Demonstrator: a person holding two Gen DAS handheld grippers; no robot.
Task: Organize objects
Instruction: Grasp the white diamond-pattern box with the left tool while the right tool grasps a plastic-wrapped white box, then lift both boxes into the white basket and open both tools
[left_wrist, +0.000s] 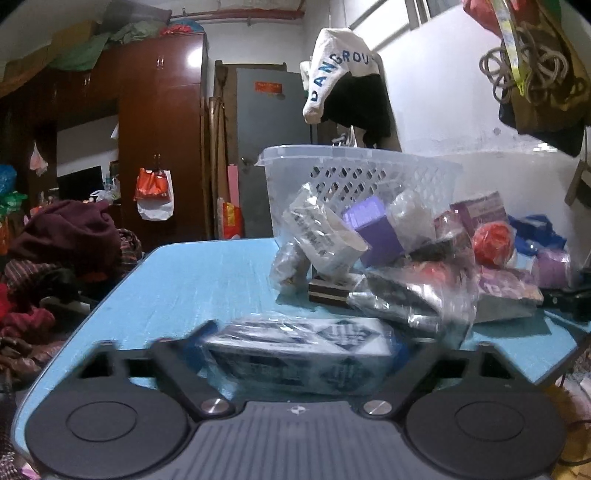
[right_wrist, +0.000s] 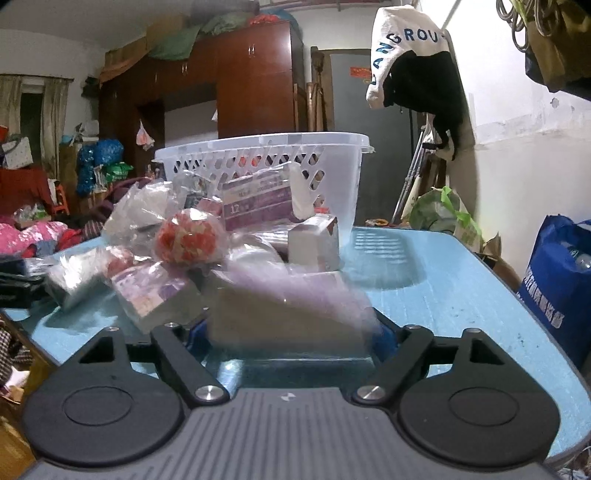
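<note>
A clear plastic basket stands at the back of the blue table; it also shows in the right wrist view. A pile of bagged boxes and packets lies in front of it. My left gripper is shut on a plastic-wrapped black-and-white box low over the table. My right gripper is shut on a bagged pale box with purple print. A red-and-white bagged ball sits in the pile.
Clothes are heaped left of the table. A blue bag stands at the table's right edge. A white wall is at the right and a brown wardrobe is behind. The table has bare surface at right.
</note>
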